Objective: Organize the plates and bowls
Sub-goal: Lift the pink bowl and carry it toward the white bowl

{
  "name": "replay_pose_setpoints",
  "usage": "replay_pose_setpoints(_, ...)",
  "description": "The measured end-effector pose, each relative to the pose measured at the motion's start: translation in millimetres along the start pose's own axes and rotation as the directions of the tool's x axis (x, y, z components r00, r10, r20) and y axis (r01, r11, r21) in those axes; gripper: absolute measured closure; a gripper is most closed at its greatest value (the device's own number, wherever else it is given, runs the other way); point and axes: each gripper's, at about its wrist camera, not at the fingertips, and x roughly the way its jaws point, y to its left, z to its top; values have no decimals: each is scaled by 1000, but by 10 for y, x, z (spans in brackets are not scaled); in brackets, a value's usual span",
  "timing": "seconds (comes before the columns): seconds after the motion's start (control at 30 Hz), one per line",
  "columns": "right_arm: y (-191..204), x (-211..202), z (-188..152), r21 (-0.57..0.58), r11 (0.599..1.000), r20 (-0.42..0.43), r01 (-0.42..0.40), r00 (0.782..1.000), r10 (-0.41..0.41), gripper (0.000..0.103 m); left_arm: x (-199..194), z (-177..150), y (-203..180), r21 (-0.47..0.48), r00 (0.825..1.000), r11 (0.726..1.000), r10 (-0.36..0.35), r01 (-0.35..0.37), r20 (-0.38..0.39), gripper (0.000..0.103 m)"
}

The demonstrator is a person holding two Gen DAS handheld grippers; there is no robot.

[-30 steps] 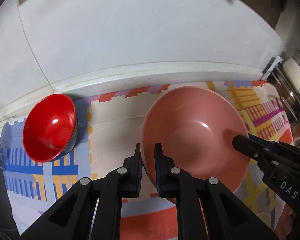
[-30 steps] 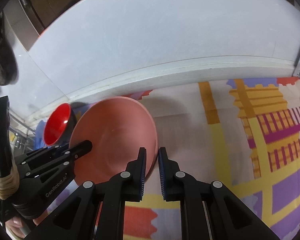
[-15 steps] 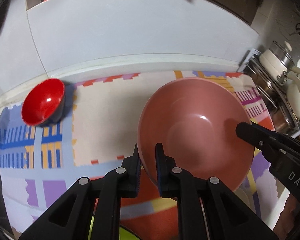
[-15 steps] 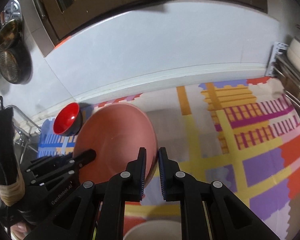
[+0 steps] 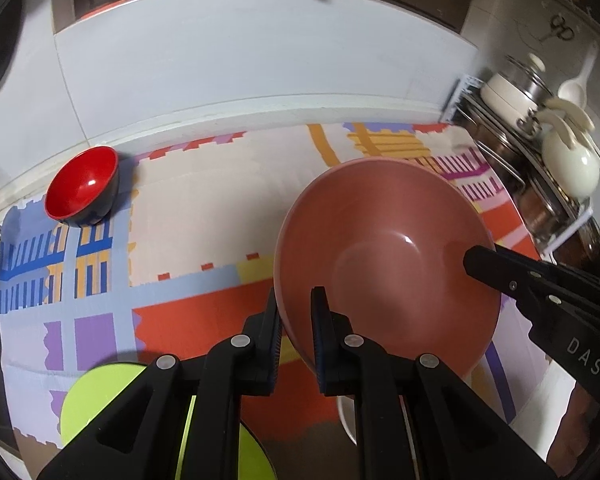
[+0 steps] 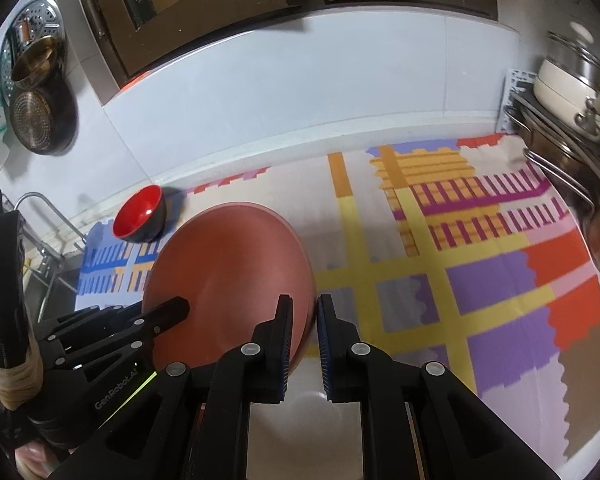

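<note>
A large pink bowl [image 5: 388, 264] hangs tilted above the patterned mat [image 5: 188, 216], carried by both grippers. My left gripper [image 5: 297, 304] is shut on its left rim, one finger inside and one outside. My right gripper [image 6: 305, 312] is shut on the opposite rim; its tip also shows as the right gripper [image 5: 478, 262] inside the bowl. The pink bowl [image 6: 228, 272] and left gripper [image 6: 176, 308] show in the right wrist view. A small red bowl [image 5: 82, 186] with a black outside stands at the mat's far left corner.
A lime green plate [image 5: 84, 412] lies at the mat's near edge. A white dish [image 6: 340, 420] sits below the pink bowl. A rack of pots and lids [image 5: 540, 152] lines the right side. A sink tap [image 6: 40, 216] is at the left, the white wall behind.
Both grippers have drawn the pink bowl back from the wall and slightly up. The red bowl now looks farther off. The green plate and white dish have come into view below.
</note>
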Motion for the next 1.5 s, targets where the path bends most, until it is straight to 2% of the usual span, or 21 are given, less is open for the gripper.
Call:
replay_pose_setpoints(0.33,-134,-135,-258,1,1000,-36,27,999,-27,89,-27,-192,-233,72,1000,997,-5,7,-26,88)
replay_pose_setpoints(0.77,-329,-99,-614,28,999,-121,45,992,-41,89,105,-460,-422,127,994,991,-16,31,-113,87)
replay_pose_setpoints(1.07,-387,-38,-756,29,998,-169,56,984,-50,89,173,-535,-467,139,989,989,-19,40,-146,87)
replay_pose_setpoints(1.5,-420,2,-856,24,998,-206,57,977,-50,89,242,-589,-513,144,984,988,-26,51,-175,81)
